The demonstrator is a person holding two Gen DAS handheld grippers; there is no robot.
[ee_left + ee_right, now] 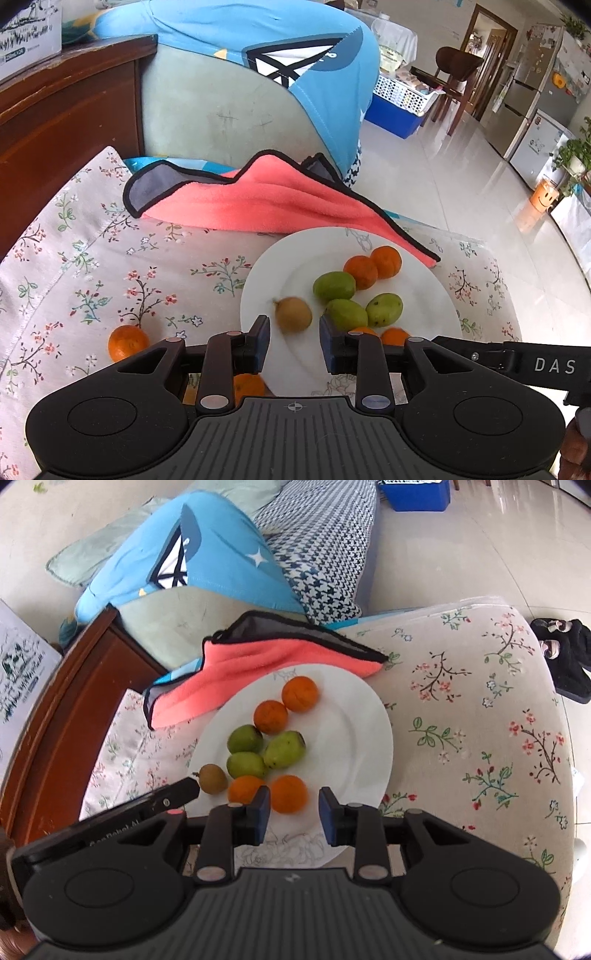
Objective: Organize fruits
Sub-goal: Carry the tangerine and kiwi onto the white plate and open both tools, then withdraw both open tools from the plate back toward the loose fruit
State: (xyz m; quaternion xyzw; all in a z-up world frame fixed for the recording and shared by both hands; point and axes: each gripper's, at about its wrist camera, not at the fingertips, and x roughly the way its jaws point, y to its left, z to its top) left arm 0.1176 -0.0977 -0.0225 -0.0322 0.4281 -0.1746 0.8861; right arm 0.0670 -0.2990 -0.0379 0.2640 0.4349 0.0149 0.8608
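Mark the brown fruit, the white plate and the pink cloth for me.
brown fruit (293, 314), left wrist view, middle of its skin
white plate (354, 734), right wrist view, bare part right of the fruit
pink cloth (266, 203), left wrist view, middle of the pink face

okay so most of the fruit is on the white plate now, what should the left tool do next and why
Probably swing the left tool across to the orange lying on the floral cloth beside the plate. The tool looks open and empty, the brown fruit already sits on the plate, and that orange remains off it.
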